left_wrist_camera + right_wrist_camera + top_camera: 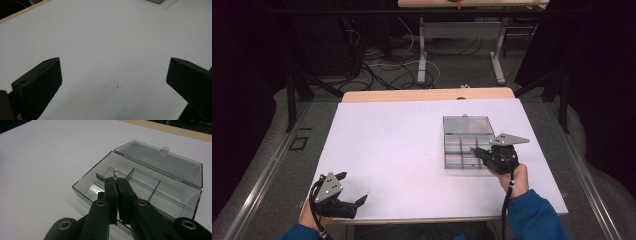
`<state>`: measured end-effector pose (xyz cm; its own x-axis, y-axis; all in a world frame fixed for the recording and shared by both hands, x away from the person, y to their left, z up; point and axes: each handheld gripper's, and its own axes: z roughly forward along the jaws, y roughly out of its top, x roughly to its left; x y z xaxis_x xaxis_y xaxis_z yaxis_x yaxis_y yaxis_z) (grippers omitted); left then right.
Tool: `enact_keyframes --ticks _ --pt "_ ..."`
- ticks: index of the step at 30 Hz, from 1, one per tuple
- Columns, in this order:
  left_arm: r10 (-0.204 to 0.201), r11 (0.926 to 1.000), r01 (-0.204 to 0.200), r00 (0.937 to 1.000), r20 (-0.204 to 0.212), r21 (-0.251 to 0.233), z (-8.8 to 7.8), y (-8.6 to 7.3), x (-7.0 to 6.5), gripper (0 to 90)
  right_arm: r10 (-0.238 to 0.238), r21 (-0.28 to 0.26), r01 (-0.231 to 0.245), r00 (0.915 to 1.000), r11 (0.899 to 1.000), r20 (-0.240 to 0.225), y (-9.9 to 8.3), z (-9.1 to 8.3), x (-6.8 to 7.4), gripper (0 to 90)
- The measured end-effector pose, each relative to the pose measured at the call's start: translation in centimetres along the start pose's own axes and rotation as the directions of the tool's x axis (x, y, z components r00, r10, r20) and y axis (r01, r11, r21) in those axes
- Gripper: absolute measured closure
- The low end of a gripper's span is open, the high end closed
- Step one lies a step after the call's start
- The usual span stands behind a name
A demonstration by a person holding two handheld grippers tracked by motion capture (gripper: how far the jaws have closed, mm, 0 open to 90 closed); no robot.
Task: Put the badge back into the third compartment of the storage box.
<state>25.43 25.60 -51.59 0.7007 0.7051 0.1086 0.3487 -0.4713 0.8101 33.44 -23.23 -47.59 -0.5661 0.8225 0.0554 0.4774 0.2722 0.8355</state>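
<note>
Your right gripper (116, 180) has its black jaws pressed together on a tiny silvery metal piece (115, 173); it sticks out just past the tips. Too small to tell what the piece is.

The landmark is the clear smoky plastic compartment box (140, 192) with thin dividers and a hinged lid (160, 162). The lid is swung fully open and lies flat on the table behind the box, with its little latch tab on the far edge. The silvery piece hangs above the box interior, over the compartments at the box's left end as the right gripper view shows it. I can't tell which cell it is over, or whether it touches a divider. The compartments I can see hold nothing I can make out; glare on the floor of the nearest one hides detail.

In the high view, your right gripper (478, 151) leans over the near edge of the box (468, 145), hand just in front of it.

Your left gripper (352, 189) is well apart from the box, at the near left of the white tabletop (387, 145). Its jaws stand wide with nothing between them, only the bare tabletop (112, 45) below. A small dark scuff (117, 86) marks the surface there.
</note>
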Motion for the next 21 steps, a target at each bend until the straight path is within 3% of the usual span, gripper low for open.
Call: enact_keyframes --ticks 21 --pt "0.008 1.0000 -0.008 1.0000 -0.002 0.003 0.1 0.1 0.0 0.4 0.037 -0.012 -0.037 0.9986 0.999 0.039 -0.2 -0.2 -1.4 87.5"
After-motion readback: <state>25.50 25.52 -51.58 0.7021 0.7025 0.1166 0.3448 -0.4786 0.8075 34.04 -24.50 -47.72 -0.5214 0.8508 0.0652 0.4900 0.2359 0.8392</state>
